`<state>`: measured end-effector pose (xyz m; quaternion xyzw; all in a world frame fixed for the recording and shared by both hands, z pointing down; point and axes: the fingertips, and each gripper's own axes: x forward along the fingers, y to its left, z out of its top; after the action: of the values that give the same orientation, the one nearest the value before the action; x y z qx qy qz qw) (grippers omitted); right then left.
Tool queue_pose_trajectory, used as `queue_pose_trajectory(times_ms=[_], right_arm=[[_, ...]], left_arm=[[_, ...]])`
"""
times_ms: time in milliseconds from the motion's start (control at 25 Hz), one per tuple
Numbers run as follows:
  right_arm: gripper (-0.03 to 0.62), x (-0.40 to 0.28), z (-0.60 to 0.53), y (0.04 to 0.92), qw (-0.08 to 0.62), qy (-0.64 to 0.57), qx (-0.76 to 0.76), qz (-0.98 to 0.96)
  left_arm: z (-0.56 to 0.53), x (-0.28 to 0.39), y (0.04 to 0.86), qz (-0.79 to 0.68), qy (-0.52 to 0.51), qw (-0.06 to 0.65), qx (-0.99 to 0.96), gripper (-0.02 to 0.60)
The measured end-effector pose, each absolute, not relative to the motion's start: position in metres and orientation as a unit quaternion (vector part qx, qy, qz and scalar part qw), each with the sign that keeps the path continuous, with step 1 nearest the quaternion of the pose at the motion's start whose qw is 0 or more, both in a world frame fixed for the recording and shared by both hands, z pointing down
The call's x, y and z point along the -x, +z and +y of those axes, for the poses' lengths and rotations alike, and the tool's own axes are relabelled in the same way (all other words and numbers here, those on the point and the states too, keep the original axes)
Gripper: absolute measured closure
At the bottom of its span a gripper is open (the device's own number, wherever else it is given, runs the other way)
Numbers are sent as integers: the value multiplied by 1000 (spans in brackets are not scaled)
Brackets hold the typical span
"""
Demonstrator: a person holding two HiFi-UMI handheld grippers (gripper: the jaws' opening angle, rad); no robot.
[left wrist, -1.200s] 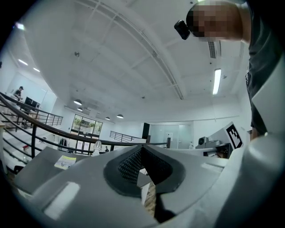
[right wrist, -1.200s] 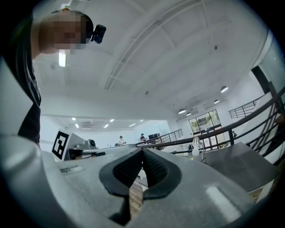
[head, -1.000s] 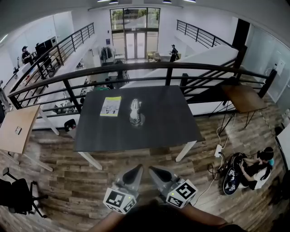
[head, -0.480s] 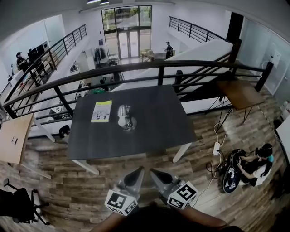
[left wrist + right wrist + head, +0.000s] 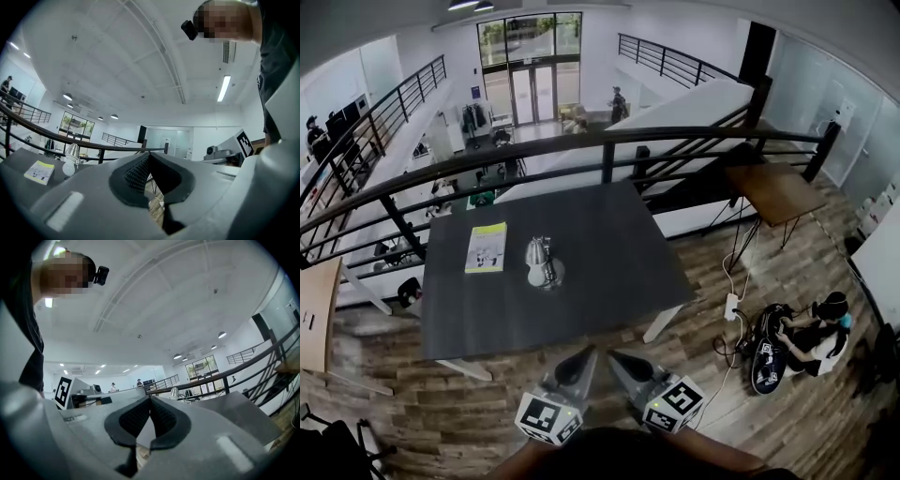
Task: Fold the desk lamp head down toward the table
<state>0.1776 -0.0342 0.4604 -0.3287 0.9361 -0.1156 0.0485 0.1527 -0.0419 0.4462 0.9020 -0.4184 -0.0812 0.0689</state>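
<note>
A dark table (image 5: 609,272) by a mezzanine railing (image 5: 581,141) is being viewed. The desk lamp (image 5: 540,262) is standing near its middle, beside a booklet (image 5: 487,247). The left tool (image 5: 580,356) and right tool (image 5: 618,359) are being held shut, empty, well apart from it. Pushed by shut jaws, the lamp could be toppled.

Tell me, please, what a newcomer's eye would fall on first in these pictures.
The big dark table fills the middle of the head view. A small silvery desk lamp stands on it, with a yellow-green booklet to its left. At the bottom edge, short of the table, the left gripper and right gripper point toward it, both shut and empty. A person sits on the wooden floor at the right.
</note>
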Motion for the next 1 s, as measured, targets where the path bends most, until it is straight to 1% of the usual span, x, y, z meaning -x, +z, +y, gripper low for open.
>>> queue_pose_trajectory(times_ms=[520, 800, 1000], right_arm=[[591, -79, -124, 436, 57, -99, 368, 923], [591, -25, -144, 435, 55, -92, 384, 917], [591, 0, -149, 444, 42, -92, 388, 916]], left_arm=[[-136, -56, 416, -376, -87, 56, -921, 580], [-157, -6, 415, -354, -86, 57, -929, 580], [-165, 19, 423, -349, -92, 67, -930, 580]])
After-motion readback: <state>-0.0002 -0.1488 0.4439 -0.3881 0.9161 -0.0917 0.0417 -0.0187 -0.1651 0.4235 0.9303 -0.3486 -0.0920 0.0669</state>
